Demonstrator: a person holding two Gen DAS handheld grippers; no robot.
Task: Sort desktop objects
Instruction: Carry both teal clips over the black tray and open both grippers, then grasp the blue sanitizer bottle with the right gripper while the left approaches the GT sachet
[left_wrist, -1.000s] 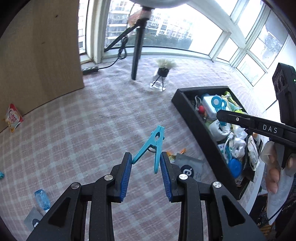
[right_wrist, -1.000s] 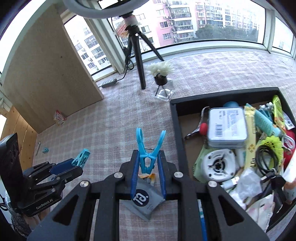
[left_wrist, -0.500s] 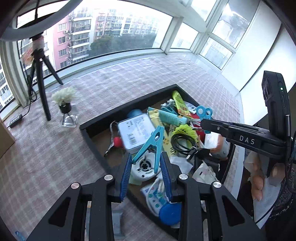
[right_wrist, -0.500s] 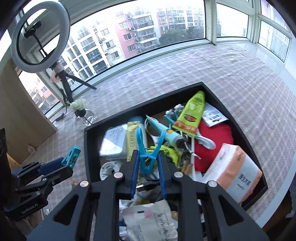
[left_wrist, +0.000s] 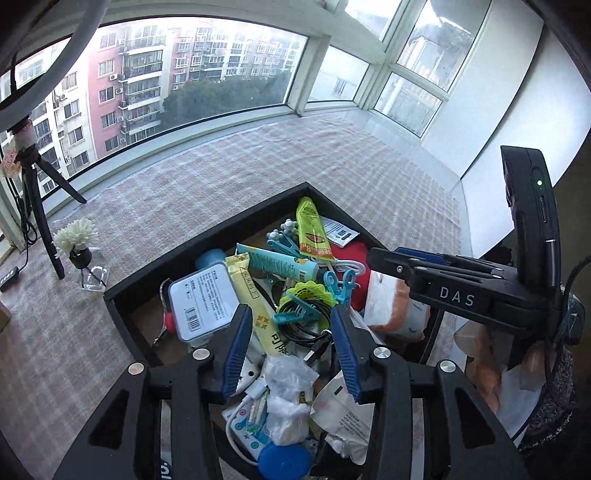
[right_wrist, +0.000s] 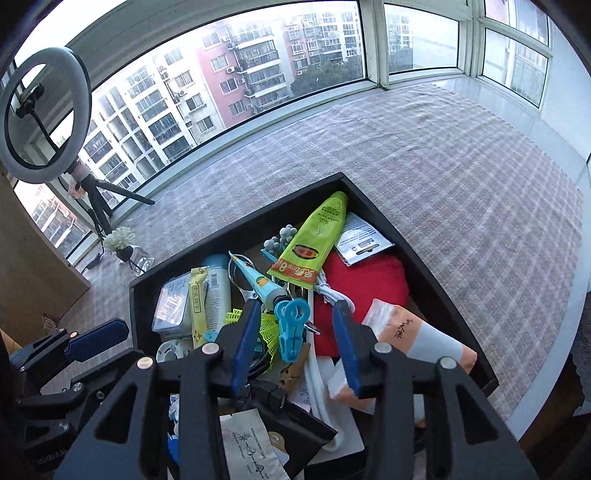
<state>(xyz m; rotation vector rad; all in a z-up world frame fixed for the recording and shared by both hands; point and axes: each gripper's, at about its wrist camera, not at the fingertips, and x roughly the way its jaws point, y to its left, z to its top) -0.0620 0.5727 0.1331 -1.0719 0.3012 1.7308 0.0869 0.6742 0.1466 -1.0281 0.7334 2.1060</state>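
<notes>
Both your left tongs and right tongs have just been opening, each blue clothespin lying loose in the black tray.

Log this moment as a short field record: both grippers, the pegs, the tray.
left gripper: open, jaws have just been opening, nothing pressed between them
right gripper: open, jaws have just been opening, pads clear of the peg
teal peg: lying on the pile in the tray
blue peg: on the pile, between the right pads
black tray: crowded with mixed items
</notes>
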